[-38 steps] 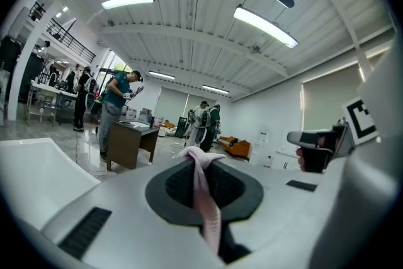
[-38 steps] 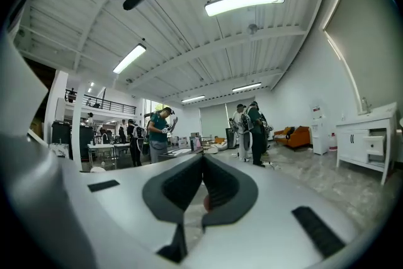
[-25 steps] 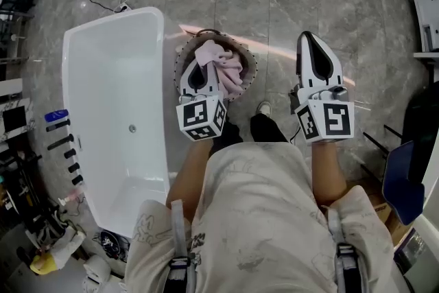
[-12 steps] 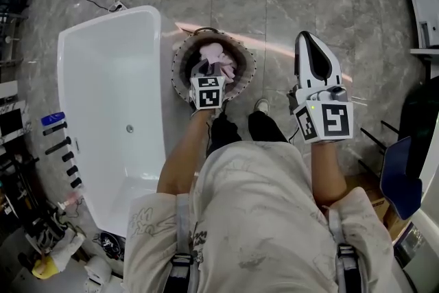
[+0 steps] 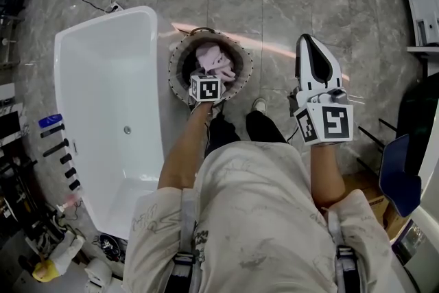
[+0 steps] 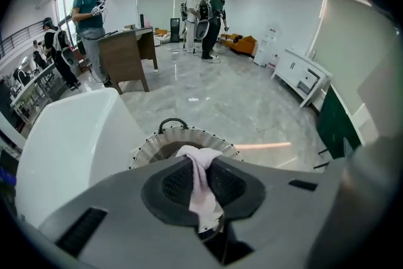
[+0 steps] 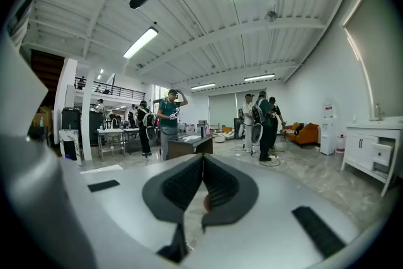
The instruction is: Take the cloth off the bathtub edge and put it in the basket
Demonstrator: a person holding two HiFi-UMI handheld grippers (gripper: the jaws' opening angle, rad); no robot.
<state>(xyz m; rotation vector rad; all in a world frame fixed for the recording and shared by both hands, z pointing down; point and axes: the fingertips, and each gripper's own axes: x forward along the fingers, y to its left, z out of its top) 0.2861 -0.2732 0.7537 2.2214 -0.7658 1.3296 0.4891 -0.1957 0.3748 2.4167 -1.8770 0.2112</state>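
The pink cloth [image 5: 218, 60] looks soft, light and limp, likely to sag or slip from a loose hold, so a gathered fold is the best place to grip. The left tongs [image 6: 200, 165] pinch such a fold, the rest bunched inside the round, rib-walled basket [image 5: 180, 58] just right of the glossy white bathtub [image 5: 103, 99]. The right tongs [image 7: 203, 183] are pressed together on nothing, well to the right.

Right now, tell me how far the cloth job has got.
Done: the cloth is off the tub, whose visible rim is bare. In hand: the left gripper is shut on the cloth, holding it in the mouth of the basket. Left: open that gripper so the cloth drops in. The right gripper is shut, empty, off to the side.
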